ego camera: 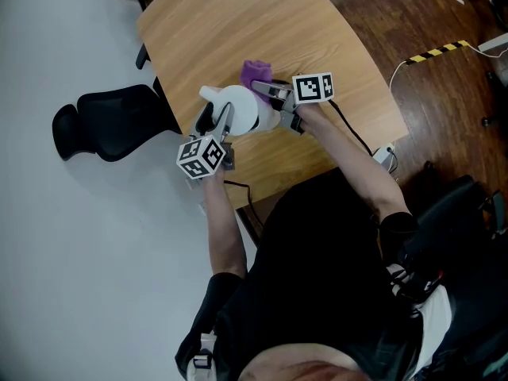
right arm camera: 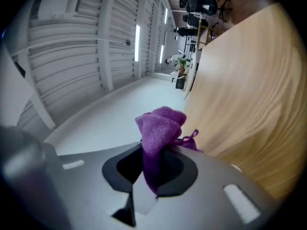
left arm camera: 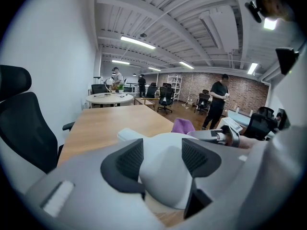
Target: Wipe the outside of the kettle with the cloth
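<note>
Purple cloth (right arm camera: 160,126) nipped in R gripper (right arm camera: 154,169) jaws, clear only its view; L gripper (left arm camera: 162,153) jaws clamp kettle (left arm camera: 167,183)

White kettle (ego camera: 238,111), prob. upright, on wood table (ego camera: 262,22); purple cloth (ego camera: 255,73), bunched, at its far side

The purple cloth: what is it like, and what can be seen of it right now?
The cloth is purple and fuzzy, like microfibre, bunched into a crumpled wad with a thin loose corner trailing from one side. The right tool is shut on its lower part, so the bunch sticks out past the tips, seemingly clear of the wooden table. In the head view it sits just beyond the white kettle; whether it touches the kettle cannot be told.
</note>
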Motion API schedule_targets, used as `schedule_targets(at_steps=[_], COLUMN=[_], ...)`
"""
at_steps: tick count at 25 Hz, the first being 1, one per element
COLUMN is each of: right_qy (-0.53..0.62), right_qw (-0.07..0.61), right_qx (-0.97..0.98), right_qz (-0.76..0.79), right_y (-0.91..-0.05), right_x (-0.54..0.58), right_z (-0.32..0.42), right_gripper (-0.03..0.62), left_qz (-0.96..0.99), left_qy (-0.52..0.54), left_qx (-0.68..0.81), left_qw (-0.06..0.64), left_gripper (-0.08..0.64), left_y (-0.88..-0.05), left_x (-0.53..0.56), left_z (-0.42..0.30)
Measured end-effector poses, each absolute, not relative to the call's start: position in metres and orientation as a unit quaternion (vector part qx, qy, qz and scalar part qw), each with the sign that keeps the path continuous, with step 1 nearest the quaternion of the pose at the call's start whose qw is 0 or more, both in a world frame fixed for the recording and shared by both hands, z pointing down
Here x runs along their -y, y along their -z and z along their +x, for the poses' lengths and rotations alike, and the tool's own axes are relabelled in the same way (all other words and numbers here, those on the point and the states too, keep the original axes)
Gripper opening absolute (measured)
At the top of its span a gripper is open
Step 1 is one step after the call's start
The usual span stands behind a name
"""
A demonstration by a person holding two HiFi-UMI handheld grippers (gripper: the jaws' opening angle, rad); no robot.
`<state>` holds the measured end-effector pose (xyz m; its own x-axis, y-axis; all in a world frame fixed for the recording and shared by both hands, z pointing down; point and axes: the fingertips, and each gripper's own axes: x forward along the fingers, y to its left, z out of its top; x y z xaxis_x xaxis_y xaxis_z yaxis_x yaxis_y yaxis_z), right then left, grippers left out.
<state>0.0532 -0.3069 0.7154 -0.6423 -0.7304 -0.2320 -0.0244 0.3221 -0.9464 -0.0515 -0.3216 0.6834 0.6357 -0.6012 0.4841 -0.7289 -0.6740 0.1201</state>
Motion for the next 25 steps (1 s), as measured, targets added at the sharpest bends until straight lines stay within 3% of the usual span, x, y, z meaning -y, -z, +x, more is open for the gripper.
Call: schedule_targets(at_steps=[4, 8, 10, 13, 16, 19, 22, 25], right_qy=[0.560, 0.620, 0.651, 0.547, 0.439, 0.522, 0.618, 0.656], right_qw=[0.372, 0.339, 0.359, 0.474, 0.511, 0.492, 0.397, 0.320], right_qx=[-0.701, -0.636, -0.586, -0.629, -0.690, -0.621, -0.556, -0.551], right_qz=[-0.238, -0.310, -0.322, -0.284, -0.265, -0.318, -0.388, -0.405], right_y=[-0.719, -0.809, -0.829, -0.723, -0.649, -0.745, -0.870, -0.925], right_x=[0.291, 0.253, 0.239, 0.226, 0.223, 0.225, 0.222, 0.219], right_z=[0.040, 0.025, 0.033, 0.064, 0.065, 0.047, 0.027, 0.020], right_gripper=[0.049, 0.049, 0.047, 0.048, 0.048, 0.051, 0.049, 0.051], left_qz=[0.905, 0.907, 0.900, 0.882, 0.868, 0.866, 0.868, 0.873], left_qy=[-0.204, -0.221, -0.211, -0.201, -0.192, -0.190, -0.187, -0.183], left_qx=[0.335, 0.324, 0.345, 0.394, 0.428, 0.434, 0.432, 0.423], left_qw=[0.166, 0.151, 0.163, 0.167, 0.160, 0.160, 0.161, 0.161], left_gripper=[0.342, 0.334, 0.333, 0.318, 0.318, 0.321, 0.325, 0.325], left_y=[-0.680, -0.680, -0.681, -0.683, -0.682, -0.683, -0.684, -0.686], left_x=[0.325, 0.312, 0.307, 0.301, 0.297, 0.296, 0.295, 0.294], left_z=[-0.051, -0.054, -0.058, -0.063, -0.064, -0.063, -0.065, -0.065])
